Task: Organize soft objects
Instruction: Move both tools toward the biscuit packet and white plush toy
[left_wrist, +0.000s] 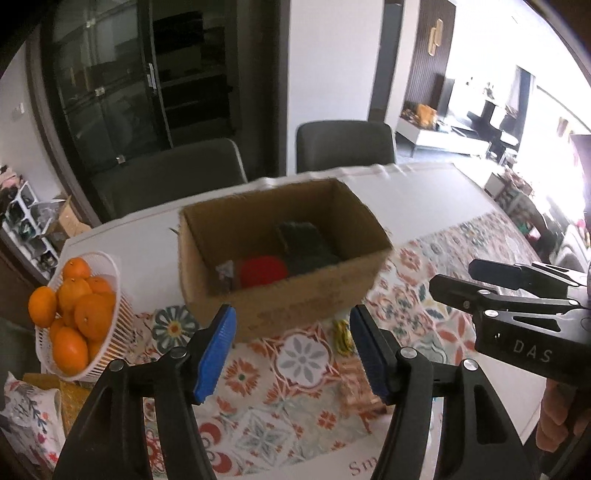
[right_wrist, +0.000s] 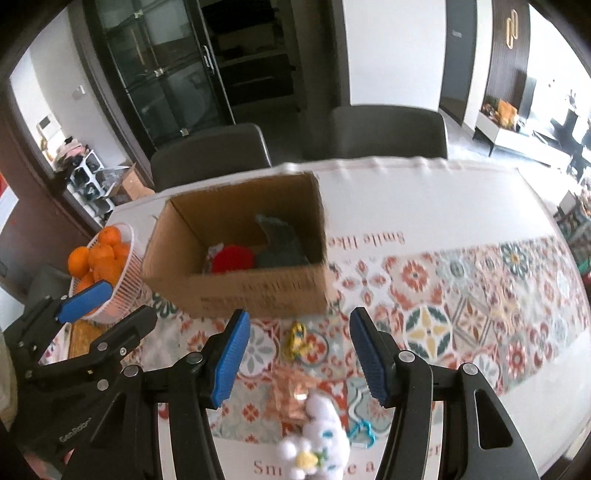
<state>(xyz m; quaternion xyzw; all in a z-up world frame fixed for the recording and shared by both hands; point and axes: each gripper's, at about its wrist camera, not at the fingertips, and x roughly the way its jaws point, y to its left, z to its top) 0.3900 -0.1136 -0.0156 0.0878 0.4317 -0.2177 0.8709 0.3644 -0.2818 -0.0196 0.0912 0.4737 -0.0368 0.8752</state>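
Observation:
An open cardboard box (left_wrist: 295, 302) (right_wrist: 258, 291) stands on the table and holds a red soft item (left_wrist: 262, 271) (right_wrist: 232, 256) and a dark green-grey one (left_wrist: 303, 243) (right_wrist: 279, 243). My left gripper (left_wrist: 293, 354) is open and empty in front of the box; it also shows in the right wrist view (right_wrist: 107, 306). My right gripper (right_wrist: 299, 360) is open above the table; it also shows in the left wrist view (left_wrist: 461, 280). A white plush toy (right_wrist: 321, 435) lies just below it near the table's front edge. A small yellow cord item (left_wrist: 341, 334) (right_wrist: 297, 339) and a copper-coloured crinkled piece (left_wrist: 356, 387) (right_wrist: 291, 393) lie between box and toy.
A white basket of oranges (left_wrist: 77, 314) (right_wrist: 107, 258) stands left of the box. A patterned runner (left_wrist: 306, 369) (right_wrist: 461, 295) covers the white table. Two grey chairs (left_wrist: 345, 144) (right_wrist: 388, 129) stand behind the table. A patterned cushion (left_wrist: 26, 413) is at the lower left.

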